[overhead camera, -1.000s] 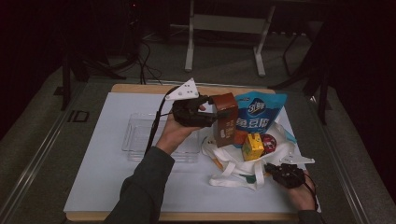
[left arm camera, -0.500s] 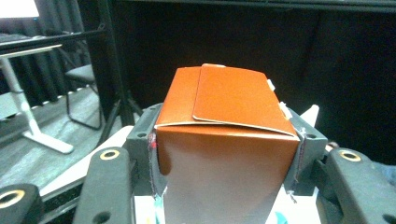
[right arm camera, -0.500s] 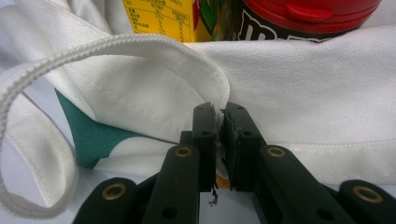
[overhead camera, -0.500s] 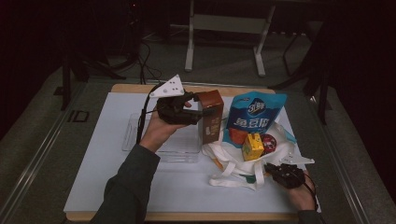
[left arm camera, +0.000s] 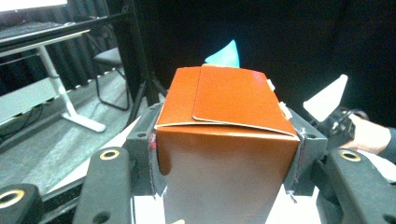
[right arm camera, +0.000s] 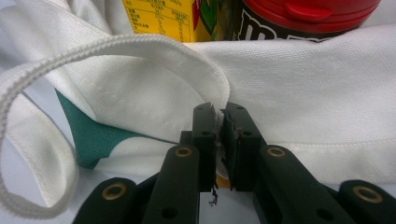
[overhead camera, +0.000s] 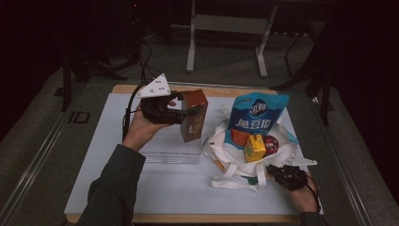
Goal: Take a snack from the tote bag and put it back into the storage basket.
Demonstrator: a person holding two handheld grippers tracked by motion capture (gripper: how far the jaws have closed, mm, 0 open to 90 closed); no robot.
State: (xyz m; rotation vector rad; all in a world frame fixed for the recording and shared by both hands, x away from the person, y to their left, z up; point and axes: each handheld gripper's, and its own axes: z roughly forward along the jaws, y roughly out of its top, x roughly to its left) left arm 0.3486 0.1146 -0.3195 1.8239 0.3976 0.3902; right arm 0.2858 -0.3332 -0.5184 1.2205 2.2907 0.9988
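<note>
High view: left claw [overhead camera: 181, 115] clamps the box [overhead camera: 194, 115] above the tray [overhead camera: 162, 153]; a tilt could slip it. Right claw [overhead camera: 277, 173] pinches the bag [overhead camera: 235, 172] rim.

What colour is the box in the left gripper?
Orange-brown, clearest in the left gripper view: box.

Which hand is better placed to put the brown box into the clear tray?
The left. Its gripper already holds the brown box above the clear tray. The right gripper is shut on the white bag.
</note>
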